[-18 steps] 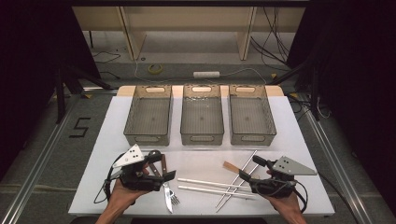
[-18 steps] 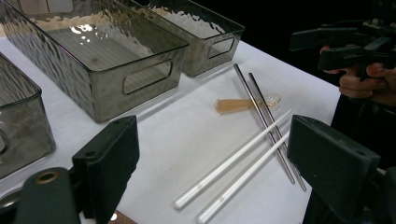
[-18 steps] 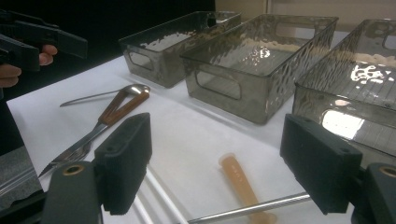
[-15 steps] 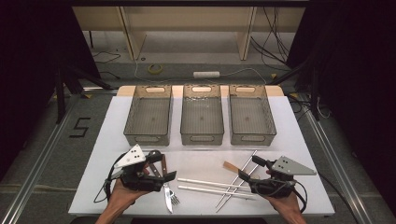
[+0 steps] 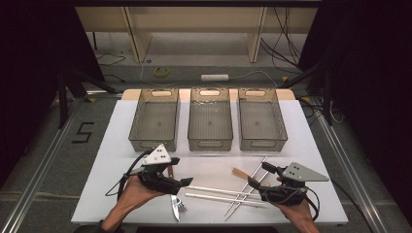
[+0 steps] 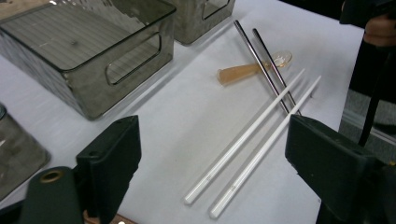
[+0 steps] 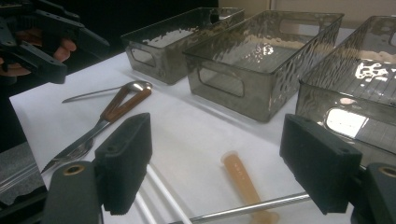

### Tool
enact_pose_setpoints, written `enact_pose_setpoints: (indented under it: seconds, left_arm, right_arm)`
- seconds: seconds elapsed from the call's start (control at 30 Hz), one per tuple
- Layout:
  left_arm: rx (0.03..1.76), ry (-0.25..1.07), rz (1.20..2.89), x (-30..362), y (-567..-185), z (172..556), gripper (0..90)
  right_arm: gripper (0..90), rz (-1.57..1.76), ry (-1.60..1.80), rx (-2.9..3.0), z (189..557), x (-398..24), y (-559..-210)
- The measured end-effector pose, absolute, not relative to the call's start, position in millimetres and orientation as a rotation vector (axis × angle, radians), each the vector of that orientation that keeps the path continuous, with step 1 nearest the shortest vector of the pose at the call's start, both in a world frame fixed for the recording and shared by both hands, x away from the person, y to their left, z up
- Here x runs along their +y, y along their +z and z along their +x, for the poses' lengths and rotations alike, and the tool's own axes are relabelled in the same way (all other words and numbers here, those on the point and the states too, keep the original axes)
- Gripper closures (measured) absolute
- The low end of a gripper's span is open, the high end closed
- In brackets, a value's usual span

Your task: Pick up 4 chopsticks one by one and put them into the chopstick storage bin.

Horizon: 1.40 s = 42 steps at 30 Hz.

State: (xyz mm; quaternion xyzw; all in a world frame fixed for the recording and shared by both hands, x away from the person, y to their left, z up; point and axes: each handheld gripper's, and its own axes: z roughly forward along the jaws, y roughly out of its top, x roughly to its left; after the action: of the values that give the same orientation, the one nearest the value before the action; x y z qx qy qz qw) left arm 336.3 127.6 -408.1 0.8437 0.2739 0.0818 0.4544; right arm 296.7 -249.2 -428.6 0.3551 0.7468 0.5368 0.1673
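My left tool [image 5: 180, 171] hangs above the near left part of the bench [image 5: 116, 145], its jaws wide apart with nothing between them; my right tool [image 5: 258, 176] sits low at the near right, jaws likewise apart and empty. Between the two lie the white chopsticks [image 5: 218, 194], a pair of slim, matt white sticks, side by side and nearly parallel to the near edge, their long axis running left to right across the bench. Crossing their right ends are the metal chopsticks [image 5: 250, 184], also two, thin and shiny, slanting from the near edge up toward the far right. A small amber spoon [image 5: 240, 173] lies beside those, one piece, handle toward the middle. By the near edge under my left tool lies a wood-handled knife [image 7: 122, 105], with a fork [image 5: 182, 207] and a metal spoon [image 7: 105, 92] close by. Three smoky clear bins [image 5: 210, 124] stand in a row along the far half, all empty.
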Motion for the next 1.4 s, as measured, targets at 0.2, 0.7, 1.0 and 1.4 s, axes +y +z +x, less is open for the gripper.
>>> enact_pose_setpoints:
  seconds: [0.2,0.7,1.0,1.4]
  left_arm:
    - [0.595,0.175,2.208,104.9,-407.8,344.2,25.9]
    - [0.362,0.061,2.502,40.3,-435.6,369.1,48.2]
    - [0.270,0.034,2.575,26.3,-447.9,371.0,59.6]
    - [0.177,0.009,2.639,14.9,-460.1,373.3,69.8]
  right_arm:
    - [26.4,1.012,1.528,2.133,297.0,-250.0,-428.3]
    - [26.6,0.998,1.527,2.153,298.7,-249.9,-429.5]
    - [26.8,1.005,1.527,2.163,299.4,-249.6,-430.0]
    - [27.2,1.006,1.516,2.182,299.7,-248.8,-430.6]
